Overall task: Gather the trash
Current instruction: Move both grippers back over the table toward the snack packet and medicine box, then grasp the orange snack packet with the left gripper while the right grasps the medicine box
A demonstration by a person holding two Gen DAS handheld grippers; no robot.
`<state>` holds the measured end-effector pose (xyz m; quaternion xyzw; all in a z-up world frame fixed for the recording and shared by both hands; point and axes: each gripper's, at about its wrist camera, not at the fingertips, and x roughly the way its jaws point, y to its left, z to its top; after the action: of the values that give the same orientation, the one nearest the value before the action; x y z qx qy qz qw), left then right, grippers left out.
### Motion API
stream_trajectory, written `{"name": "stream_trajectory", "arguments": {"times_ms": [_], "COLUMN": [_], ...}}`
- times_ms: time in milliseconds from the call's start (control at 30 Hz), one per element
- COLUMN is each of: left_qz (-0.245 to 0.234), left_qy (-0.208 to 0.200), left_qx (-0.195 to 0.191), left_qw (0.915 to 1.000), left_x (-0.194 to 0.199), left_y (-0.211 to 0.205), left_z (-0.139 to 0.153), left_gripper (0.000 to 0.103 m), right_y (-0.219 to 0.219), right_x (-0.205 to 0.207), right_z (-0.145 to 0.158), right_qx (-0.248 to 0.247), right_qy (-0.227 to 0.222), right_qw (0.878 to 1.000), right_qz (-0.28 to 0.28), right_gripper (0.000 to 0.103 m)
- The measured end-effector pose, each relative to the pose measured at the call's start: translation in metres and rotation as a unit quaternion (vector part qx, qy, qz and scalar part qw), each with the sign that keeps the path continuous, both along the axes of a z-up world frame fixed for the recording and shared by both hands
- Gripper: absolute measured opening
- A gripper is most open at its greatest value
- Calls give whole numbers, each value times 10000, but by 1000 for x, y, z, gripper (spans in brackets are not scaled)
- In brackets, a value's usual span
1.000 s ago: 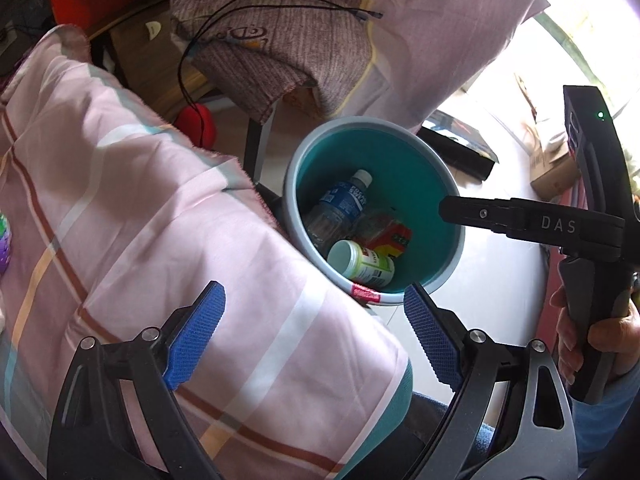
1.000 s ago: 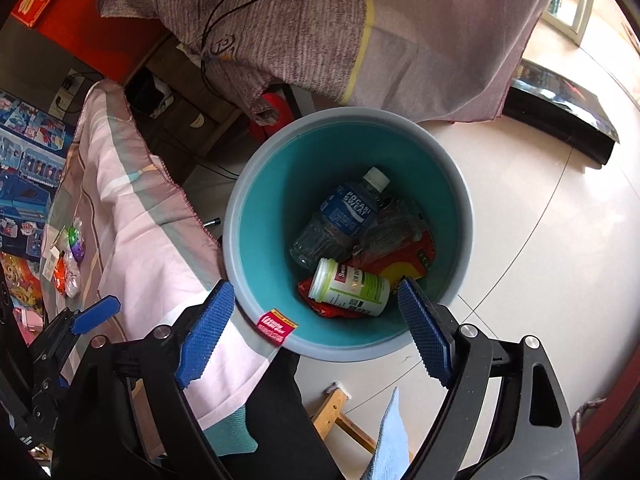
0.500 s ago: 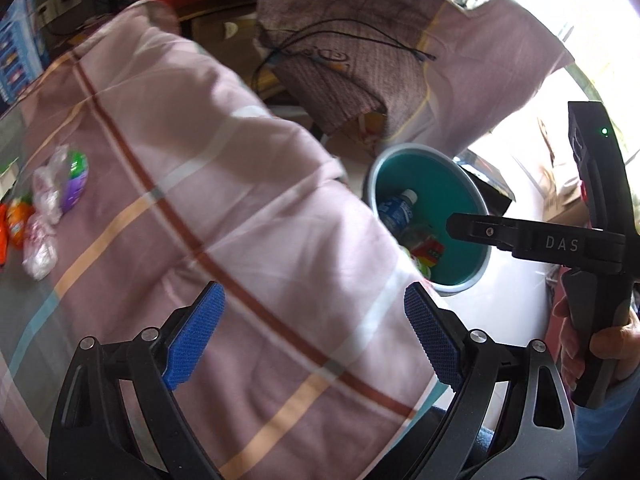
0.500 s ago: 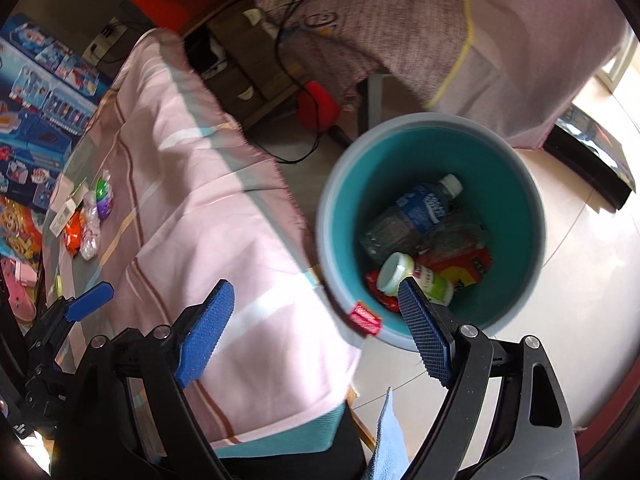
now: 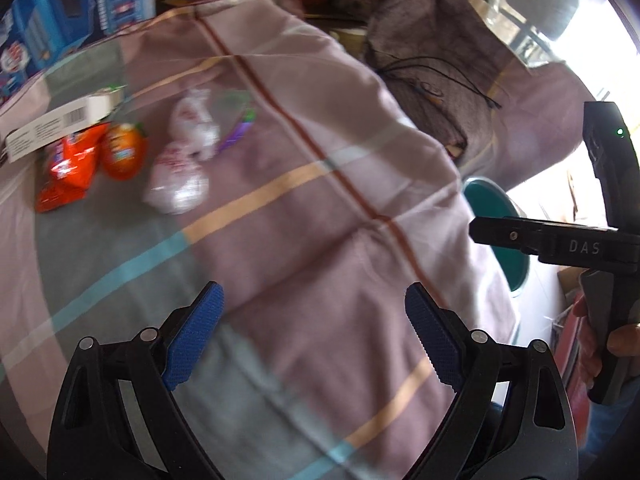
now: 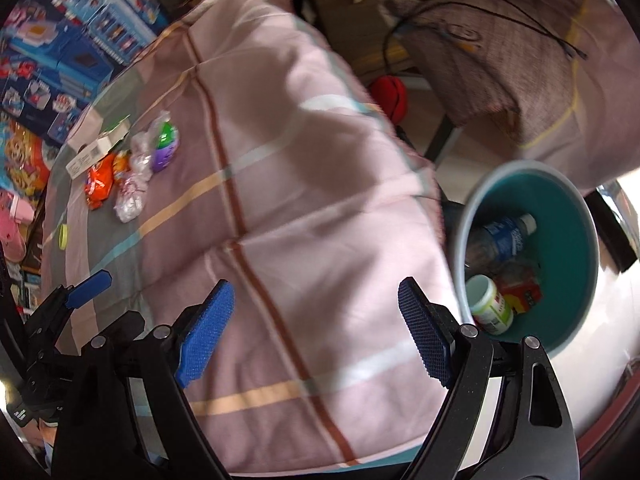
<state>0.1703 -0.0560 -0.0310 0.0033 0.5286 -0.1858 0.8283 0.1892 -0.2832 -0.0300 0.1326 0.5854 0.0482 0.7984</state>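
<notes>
Teal bin holds bottles and wrappers; both grippers gape empty.

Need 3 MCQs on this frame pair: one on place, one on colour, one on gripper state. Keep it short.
1. Where does the grey-rimmed round waste bin stand?
A. On the cloth-covered table
B. On the floor beside the table
C. On a chair

2. What colour is the bin's inside?
A. Teal
B. Yellow
C. White

3. How do the left gripper and the right gripper stand?
A. Both shut on wrappers
B. Left open, right shut on a bottle
C. Both open and empty

Answers:
1 B: the right wrist view shows the bin below the edge of the pink plaid tablecloth, on pale floor.
2 A: its inner wall is teal around the clear plastic bottle with blue label.
3 C: blue pads stand wide apart in each view, only cloth behind them; the orange snack packet and crumpled clear wrappers lie untouched farther up the table.
</notes>
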Motion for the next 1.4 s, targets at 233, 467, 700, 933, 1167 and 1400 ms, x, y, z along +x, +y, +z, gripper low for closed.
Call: {"name": "stream_trajectory", "arguments": {"times_ms": [233,467,700,933,1167,1400], "left_qz": [673,1429,1750,1688,1475,1251], "left_qy": [-86,-159,-140,-132,-163,-120], "left_qx": [160,283,302,324,373,120], "left_qw": [9976,9892,9840,9850,9882,9920], "left_x": [14,38,67,102,134,147], "left_y": [90,170,213,211,195,183], "left_z": [3,3,-2,-13,-21,-30], "left_gripper": [92,92,92,92,92,89], "right_y": [82,169,224,253,263,267], "right_x": [35,75,131,183,205,209], "right_z": [11,23,37,35,25,18], "right_qx": [-380,-1054,-1181,-1402,-1602,-1746], "right_qy": [-69,-306,-553,-535,-469,-419], "right_qw": [9965,9772,9595,9488,9399,9337], "right_qz": [741,1816,2498,2778,2979,3098], "right_gripper": [80,80,80,80,80,80]}}
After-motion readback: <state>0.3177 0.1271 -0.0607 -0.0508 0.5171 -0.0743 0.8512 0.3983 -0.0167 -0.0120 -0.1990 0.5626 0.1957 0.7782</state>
